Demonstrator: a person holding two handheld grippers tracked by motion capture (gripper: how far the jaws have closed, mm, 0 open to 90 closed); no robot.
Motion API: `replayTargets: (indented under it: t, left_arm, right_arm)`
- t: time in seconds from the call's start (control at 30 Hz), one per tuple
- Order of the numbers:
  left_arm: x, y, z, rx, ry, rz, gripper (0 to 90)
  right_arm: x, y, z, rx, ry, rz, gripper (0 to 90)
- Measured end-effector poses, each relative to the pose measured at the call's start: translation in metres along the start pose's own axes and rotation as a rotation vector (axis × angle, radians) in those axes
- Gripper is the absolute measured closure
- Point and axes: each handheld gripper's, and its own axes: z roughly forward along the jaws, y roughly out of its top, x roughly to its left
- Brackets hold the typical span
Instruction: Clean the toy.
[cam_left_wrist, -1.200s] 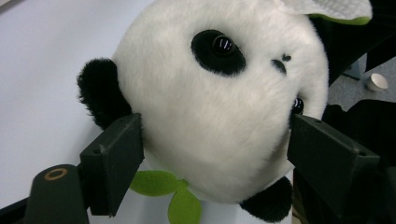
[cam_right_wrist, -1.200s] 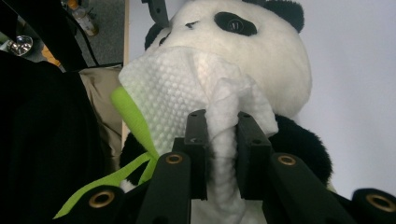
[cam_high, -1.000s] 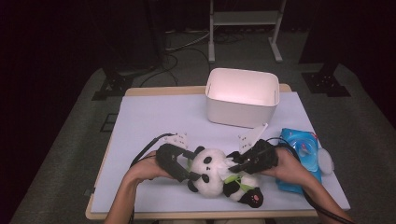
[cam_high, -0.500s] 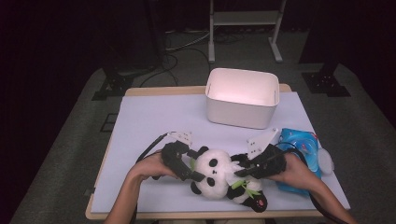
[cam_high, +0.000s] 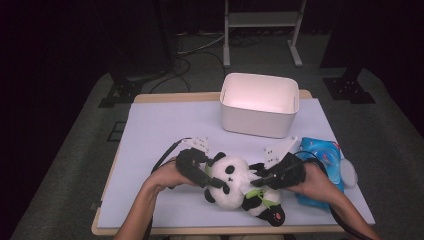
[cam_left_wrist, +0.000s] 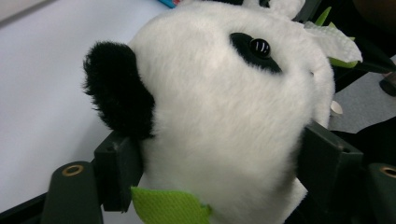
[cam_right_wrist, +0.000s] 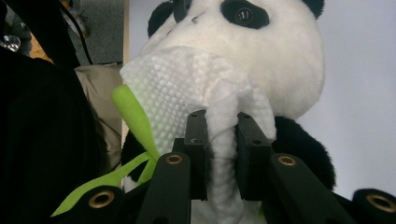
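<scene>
A black-and-white panda plush (cam_high: 235, 182) with green leaf trim lies on its side near the table's front edge. My left gripper (cam_high: 212, 177) comes at it from the left. In the left gripper view its jaws have just been closing, and the pads (cam_left_wrist: 119, 168) now press on both sides of the panda's head (cam_left_wrist: 219, 107). My right gripper (cam_high: 261, 180) meets the plush from the right. Its jaws (cam_right_wrist: 218, 126) are shut on a white textured wipe (cam_right_wrist: 187, 88), which lies against the panda (cam_right_wrist: 271, 60) below its face.
A white tub (cam_high: 260, 107) stands at the back of the lilac table top (cam_high: 165, 130). A blue wipes packet (cam_high: 322, 157) lies to the right, just behind my right hand, with a pale object (cam_high: 350, 172) beside it. The left half of the table top is bare.
The left jaws have drawn in onto the panda's head. The right gripper with the wipe has shifted slightly right and toward the front edge. The plush has turned a little.
</scene>
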Motion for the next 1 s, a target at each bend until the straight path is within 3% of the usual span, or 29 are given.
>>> replayTargets:
  t: [0.17,0.23,0.27,0.3,0.33,0.47,0.6,0.7,0.83,1.0]
  left_arm:
    - [-0.003,0.004,-0.007,-0.024,0.044,0.055,29.3]
    - [-0.006,0.006,-0.015,-0.028,0.099,0.096,30.0]
    - [-0.006,0.006,-0.015,-0.028,0.099,0.096,30.1]
    - [-0.009,0.009,-0.022,-0.020,0.145,0.124,30.2]
    - [-0.009,0.009,-0.022,-0.020,0.145,0.124,30.2]
    - [-0.014,0.010,-0.033,0.003,0.219,0.159,30.0]
    - [-0.016,0.002,-0.032,-0.007,0.224,0.161,29.8]
    - [-0.018,-0.002,-0.031,-0.021,0.222,0.184,29.8]
    - [-0.018,-0.006,-0.031,-0.026,0.223,0.179,29.2]
    - [-0.016,-0.010,-0.031,-0.044,0.211,0.159,28.9]
  right_arm:
    - [-0.006,0.005,-0.002,-0.006,-0.009,0.007,77.2]
    - [-0.009,0.011,-0.001,-0.015,-0.022,-0.004,77.5]
    - [-0.009,0.011,-0.001,-0.015,-0.022,-0.004,77.5]
    - [-0.013,0.016,0.001,-0.019,-0.038,-0.010,77.5]
    - [-0.013,0.016,0.001,-0.019,-0.038,-0.010,77.5]
    - [-0.022,0.029,0.006,-0.035,-0.035,0.005,77.6]
    - [-0.024,0.037,0.006,-0.060,-0.036,-0.002,77.6]
    - [-0.024,0.047,0.003,-0.079,-0.053,0.002,77.6]
    - [-0.026,0.054,0.006,0.020,-0.082,-0.027,77.5]
    - [-0.027,0.043,-0.001,0.019,-0.083,-0.003,77.6]
